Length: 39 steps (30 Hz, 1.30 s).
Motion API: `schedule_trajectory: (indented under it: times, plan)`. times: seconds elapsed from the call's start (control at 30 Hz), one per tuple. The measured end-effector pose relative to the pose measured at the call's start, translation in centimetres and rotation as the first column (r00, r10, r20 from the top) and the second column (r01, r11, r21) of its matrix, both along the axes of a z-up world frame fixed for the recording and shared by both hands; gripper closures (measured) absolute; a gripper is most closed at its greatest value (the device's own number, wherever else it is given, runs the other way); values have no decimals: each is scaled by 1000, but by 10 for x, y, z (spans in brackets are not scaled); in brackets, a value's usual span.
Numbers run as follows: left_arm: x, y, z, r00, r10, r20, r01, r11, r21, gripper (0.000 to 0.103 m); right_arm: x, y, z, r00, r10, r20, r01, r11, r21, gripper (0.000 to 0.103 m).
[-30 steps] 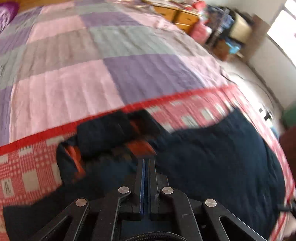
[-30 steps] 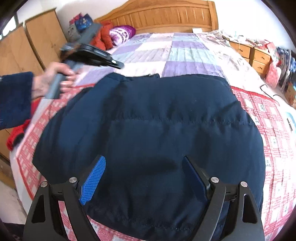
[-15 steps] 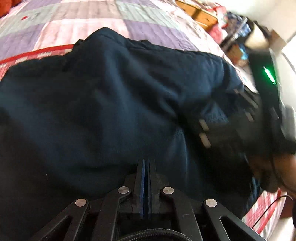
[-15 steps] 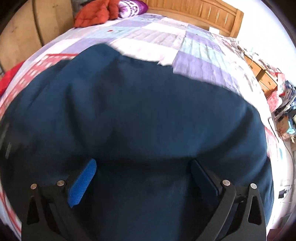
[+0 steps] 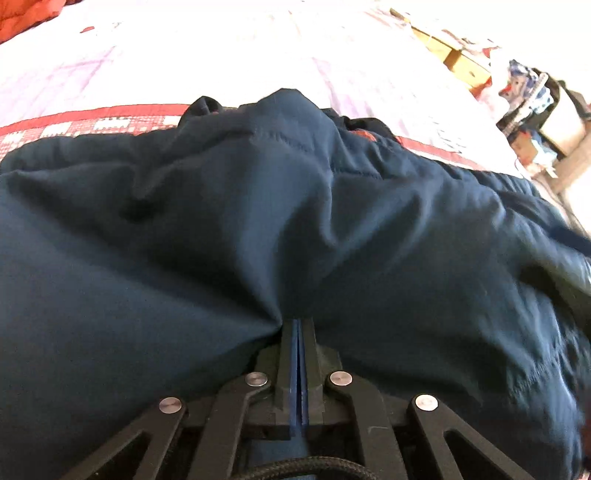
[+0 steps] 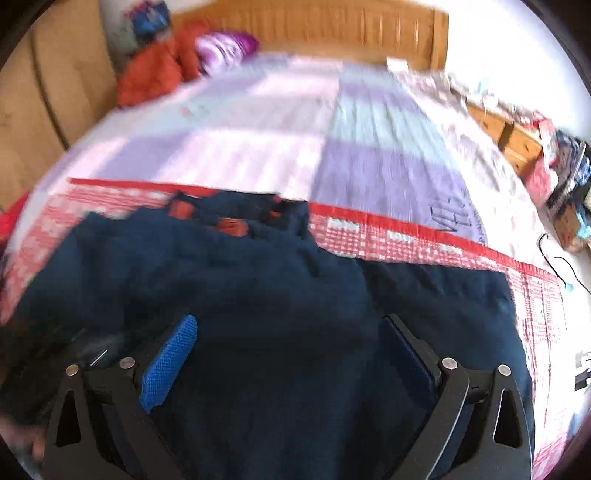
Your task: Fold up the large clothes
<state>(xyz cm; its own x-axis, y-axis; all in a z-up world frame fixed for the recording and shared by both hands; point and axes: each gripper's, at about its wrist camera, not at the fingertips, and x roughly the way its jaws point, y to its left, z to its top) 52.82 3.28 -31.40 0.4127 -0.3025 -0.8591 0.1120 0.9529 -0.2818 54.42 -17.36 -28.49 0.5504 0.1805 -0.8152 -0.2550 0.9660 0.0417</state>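
A large dark navy padded jacket [image 5: 258, 229] with an orange-lined collar [image 6: 231, 226] lies across the near part of the bed. My left gripper [image 5: 297, 325] is shut on a bunched fold of the jacket, which rises from the closed jaws and hides the tips. My right gripper [image 6: 288, 343] is open and empty, its blue pads [image 6: 168, 363] spread wide just above the jacket's [image 6: 280, 317] middle. The right wrist view is blurred.
The bed has a pink, purple and grey patchwork quilt [image 6: 280, 144] with a red checked border [image 6: 406, 240]. A wooden headboard [image 6: 332, 33], orange clothing [image 6: 155, 70] and a purple pillow sit at the far end. Wooden nightstands [image 6: 513, 140] and clutter stand on the right.
The left gripper has pulled its hold of the jacket back toward the near edge, raising a fold. The right gripper has backed off, and the collar and quilt are in view again.
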Motion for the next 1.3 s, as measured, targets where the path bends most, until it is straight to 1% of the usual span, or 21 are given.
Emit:
schedule_trajectory:
  times: [0.1, 0.2, 0.23, 0.3, 0.43, 0.53, 0.57, 0.6, 0.63, 0.67, 0.77, 0.8, 0.87, 0.9, 0.93, 1.0, 1.03, 1.1, 1.2, 1.27, 1.3]
  plan:
    - [12, 0, 0, 1000, 20, -9, -20, 1000, -13, 102, -35, 19, -7, 997, 70, -17, -71, 997, -21, 1]
    - [8, 0, 2, 1000, 17, -12, -18, 999, -28, 102, -43, 35, -32, 987, 157, -44, -162, 972, -171, 1]
    - [8, 7, 1, 1000, 16, -8, -16, 999, -28, 101, -41, 24, -36, 988, 151, -41, -156, 974, -164, 1]
    - [2, 24, 1, 1000, 18, 10, -18, 1000, -2, 101, -36, -11, -38, 997, 73, -34, -77, 990, -116, 1]
    - [-10, 79, -1, 995, 92, 41, -96, 991, 92, 101, -21, -82, -41, 995, -93, -24, 88, 981, -171, 1]
    - [-12, 120, -4, 986, 157, 51, -163, 973, 161, 101, -12, -143, -44, 969, -234, -79, 225, 969, -106, 0]
    - [-13, 134, -6, 982, 179, 59, -188, 961, 205, 101, -10, -161, -48, 955, -278, -104, 270, 959, -83, 0]
    - [-14, 148, -10, 978, 203, 53, -210, 951, 228, 101, -8, -179, -52, 941, -305, -146, 306, 952, -16, 0]
    - [-15, 160, -15, 976, 214, 41, -217, 946, 242, 101, -7, -188, -57, 932, -315, -181, 326, 945, 31, 0]
    - [-16, 172, -18, 975, 219, 29, -219, 942, 253, 101, -7, -188, -59, 933, -310, -182, 320, 947, 26, 0]
    - [-22, 192, -21, 970, 240, 38, -241, 936, 258, 101, -12, -168, -54, 956, -276, -95, 267, 959, -95, 0]
    - [-23, 194, -22, 967, 251, 36, -251, 934, 255, 101, -13, -170, -52, 956, -277, -95, 269, 959, -91, 0]
    - [-25, 207, -23, 956, 290, 29, -289, 927, 240, 99, -13, -178, -54, 953, -283, -106, 277, 959, -63, 0]
    - [-29, 218, -23, 936, 349, 35, -343, 891, 298, 98, -13, -179, -53, 954, -280, -107, 274, 959, -66, 0]
    - [-35, 228, -24, 915, 402, 19, -387, 866, 317, 97, -14, -178, -52, 955, -277, -103, 270, 960, -76, 0]
    - [-51, 253, -24, 874, 485, -30, -466, 854, 234, 98, -13, -169, -47, 958, -273, -89, 262, 958, -116, 0]
    - [-62, 255, -17, 875, 484, -13, -472, 859, 200, 98, -16, -164, -42, 958, -276, -74, 264, 953, -147, 0]
    - [-84, 232, 8, 918, 390, 77, -397, 897, 196, 98, -31, -140, -22, 966, -259, 24, 257, 941, -219, 1]
    - [-116, 170, 45, 952, 240, 191, -271, 950, 156, 97, -70, -84, 9, 985, -98, 142, 123, 976, -178, 1]
    - [-140, 115, 62, 962, 141, 236, -164, 983, 83, 94, -97, -40, 17, 986, 13, 166, 13, 988, -153, 1]
    - [-146, 95, 65, 965, 108, 240, -127, 990, 64, 94, -111, -14, 18, 984, 77, 164, -55, 990, -132, 1]
